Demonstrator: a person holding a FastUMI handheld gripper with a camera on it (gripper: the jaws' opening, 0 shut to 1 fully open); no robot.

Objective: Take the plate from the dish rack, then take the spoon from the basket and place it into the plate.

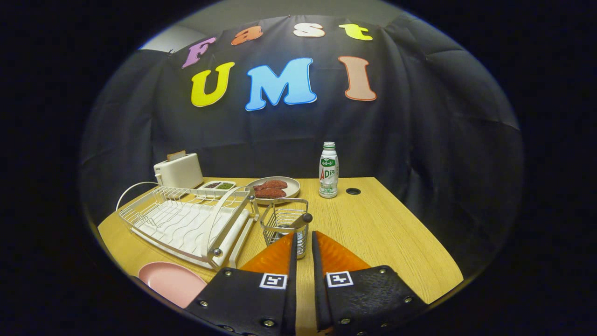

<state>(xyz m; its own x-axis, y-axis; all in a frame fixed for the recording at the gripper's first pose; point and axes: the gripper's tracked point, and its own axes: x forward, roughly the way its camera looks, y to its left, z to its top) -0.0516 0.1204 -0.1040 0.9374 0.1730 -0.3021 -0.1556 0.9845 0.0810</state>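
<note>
The gripper (303,235) is positioned above the wooden table (373,228), with its two fingers nearly closed; only a narrow gap separates them and nothing is held between them. The fingertips sit directly in front of the wire basket (285,223), which stands just beside the right end of the dish rack (186,221). The spoon (298,220) rests inside the basket, its dark rounded handle end protruding above the rim just ahead of the fingertips. Whether a fingertip touches the basket cannot be determined. The dish rack is a white wire unit on a white drain tray and holds no dishware. The pink plate (170,282) lies flat on the table, near the front corner of the rack and to the left of the left finger. Beyond the rack stand a white toaster (179,170) with a slice in its slot and a small two-compartment dish (218,185). A beige plate of reddish food (275,187) lies behind the basket. An upright bottle (328,170) stands beyond the fingers, with a round cable hole (353,191) beside it.
</note>
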